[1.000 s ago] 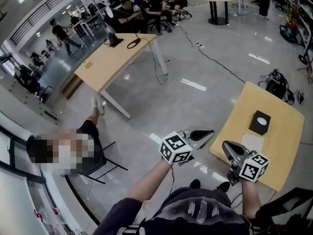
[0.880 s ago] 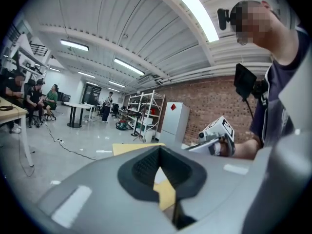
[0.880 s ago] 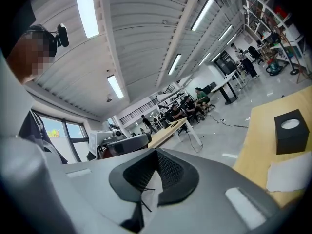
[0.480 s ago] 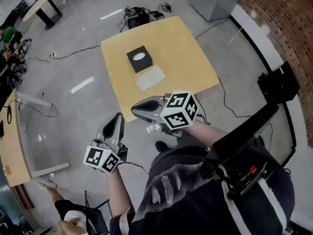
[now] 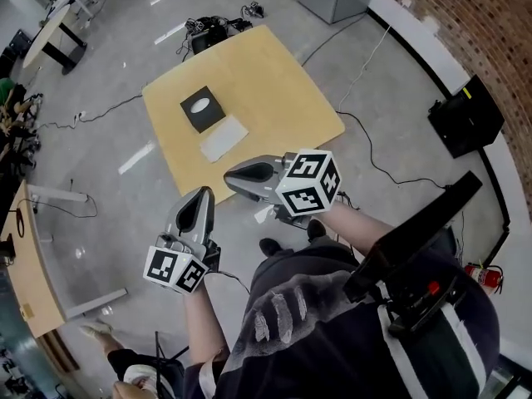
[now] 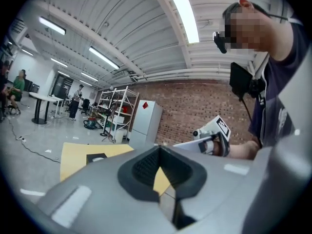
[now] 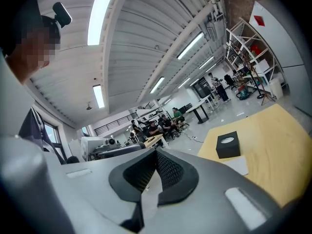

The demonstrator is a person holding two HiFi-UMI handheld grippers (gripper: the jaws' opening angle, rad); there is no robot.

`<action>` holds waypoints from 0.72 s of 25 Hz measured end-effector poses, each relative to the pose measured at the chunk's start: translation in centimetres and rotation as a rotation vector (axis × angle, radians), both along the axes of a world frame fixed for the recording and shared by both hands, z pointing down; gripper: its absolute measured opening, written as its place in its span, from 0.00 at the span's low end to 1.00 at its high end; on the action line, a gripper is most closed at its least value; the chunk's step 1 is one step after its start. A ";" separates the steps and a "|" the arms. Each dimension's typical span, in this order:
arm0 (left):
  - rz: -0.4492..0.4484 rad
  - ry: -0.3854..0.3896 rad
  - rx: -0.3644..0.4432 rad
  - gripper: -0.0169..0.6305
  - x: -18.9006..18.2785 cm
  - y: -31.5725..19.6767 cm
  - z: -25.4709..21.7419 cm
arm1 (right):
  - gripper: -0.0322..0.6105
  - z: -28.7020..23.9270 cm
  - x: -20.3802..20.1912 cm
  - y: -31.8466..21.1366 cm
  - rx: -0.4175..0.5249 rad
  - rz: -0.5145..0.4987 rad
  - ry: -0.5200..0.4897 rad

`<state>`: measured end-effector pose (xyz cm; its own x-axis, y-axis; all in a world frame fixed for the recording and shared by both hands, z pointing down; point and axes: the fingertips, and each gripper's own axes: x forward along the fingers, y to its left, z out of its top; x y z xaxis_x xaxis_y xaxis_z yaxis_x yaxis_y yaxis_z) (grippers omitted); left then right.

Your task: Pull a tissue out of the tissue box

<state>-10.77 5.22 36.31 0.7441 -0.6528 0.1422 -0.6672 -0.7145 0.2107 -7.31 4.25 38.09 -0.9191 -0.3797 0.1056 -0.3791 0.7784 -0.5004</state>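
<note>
Now our left claw and right claw hang closed and empty, short of the bench. The tissue box sits there, a white sheet just beside it: either approach or finish.

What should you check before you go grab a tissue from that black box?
1. Tissue box upright on the table: ok.
2. Tissue sticking up from its opening: cannot tell, only white shows.
3. Left gripper empty: ok, fingers shut.
4. Right gripper empty: ok, fingers shut.
5. Grippers near the box: not ok, both well short of it.
</note>
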 end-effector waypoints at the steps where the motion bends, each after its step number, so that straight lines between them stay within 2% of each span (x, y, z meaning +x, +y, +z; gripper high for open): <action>1: 0.001 -0.009 -0.001 0.03 1.0 0.3 0.1 | 0.05 0.0 0.9 0.2 0.000 0.000 -0.004; 8: -0.009 -0.036 0.003 0.03 7.0 1.0 -0.2 | 0.05 -0.1 7.6 0.7 0.019 0.011 -0.017; 18: -0.011 -0.076 0.018 0.03 13.7 1.2 -0.8 | 0.05 -0.7 14.4 1.3 0.050 0.017 -0.033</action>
